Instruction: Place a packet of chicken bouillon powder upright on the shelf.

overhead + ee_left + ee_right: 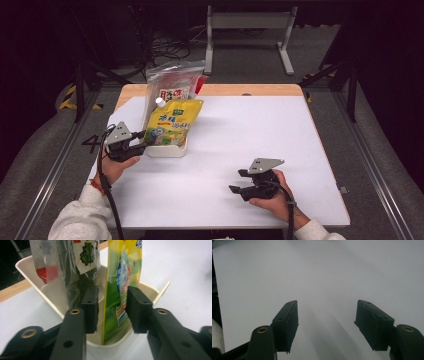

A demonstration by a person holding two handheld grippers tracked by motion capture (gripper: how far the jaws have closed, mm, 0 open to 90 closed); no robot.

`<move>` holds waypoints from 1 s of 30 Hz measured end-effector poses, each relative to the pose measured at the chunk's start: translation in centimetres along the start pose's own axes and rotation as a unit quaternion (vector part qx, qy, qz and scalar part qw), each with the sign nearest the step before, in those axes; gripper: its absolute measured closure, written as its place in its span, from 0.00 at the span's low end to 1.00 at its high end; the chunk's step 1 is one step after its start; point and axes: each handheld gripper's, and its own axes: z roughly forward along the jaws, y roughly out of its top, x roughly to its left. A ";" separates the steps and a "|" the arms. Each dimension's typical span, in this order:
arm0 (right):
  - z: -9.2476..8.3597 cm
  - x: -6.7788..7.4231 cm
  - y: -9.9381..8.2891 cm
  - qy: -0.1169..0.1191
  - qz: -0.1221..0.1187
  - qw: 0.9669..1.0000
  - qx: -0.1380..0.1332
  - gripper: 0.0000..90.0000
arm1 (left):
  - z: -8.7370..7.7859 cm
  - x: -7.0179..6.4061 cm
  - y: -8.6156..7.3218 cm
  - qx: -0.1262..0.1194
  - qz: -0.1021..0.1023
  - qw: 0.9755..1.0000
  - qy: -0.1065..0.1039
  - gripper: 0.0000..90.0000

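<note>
Yellow and green, the spouted pouch [172, 124] stands on edge inside a white plastic bin [167, 150] near the left side of the table [260, 135], leaning against a clear bag [172, 82] with red and dark contents that stands behind it in the same bin. In the left gripper view the pouch [122, 290] rises between the two black jaws — a gap shows on each side, so the pads do not press on it. No earlier picture is at hand to compare. The left gripper [142, 141], held in the person's left hand [117, 167], sits just beside the bin's near left end, jaws parted around the pouch's lower edge.

Well apart, toward the table's near right, the right gripper [239, 181] rests in the person's right hand [272, 197] — its jaws stand wide over bare white tabletop [324, 277], holding nothing.
</note>
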 end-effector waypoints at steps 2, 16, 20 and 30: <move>-0.1 0.0 0.0 -0.002 -0.001 1.000 0.000 0.39 | -0.4 -0.2 0.1 -0.008 -0.003 1.000 0.008 0.60; -0.9 -0.3 0.2 -0.019 -0.007 1.000 -0.011 0.38 | -2.7 -2.7 0.2 -0.031 0.002 0.998 0.049 0.37; -1.1 -0.3 0.3 -0.026 -0.013 0.999 -0.013 0.38 | -3.1 -3.4 0.0 -0.031 -0.001 0.998 0.050 0.34; -1.8 -0.5 0.2 -0.061 -0.038 0.997 -0.010 0.36 | -3.1 -5.6 -0.7 -0.012 0.013 0.998 0.060 0.33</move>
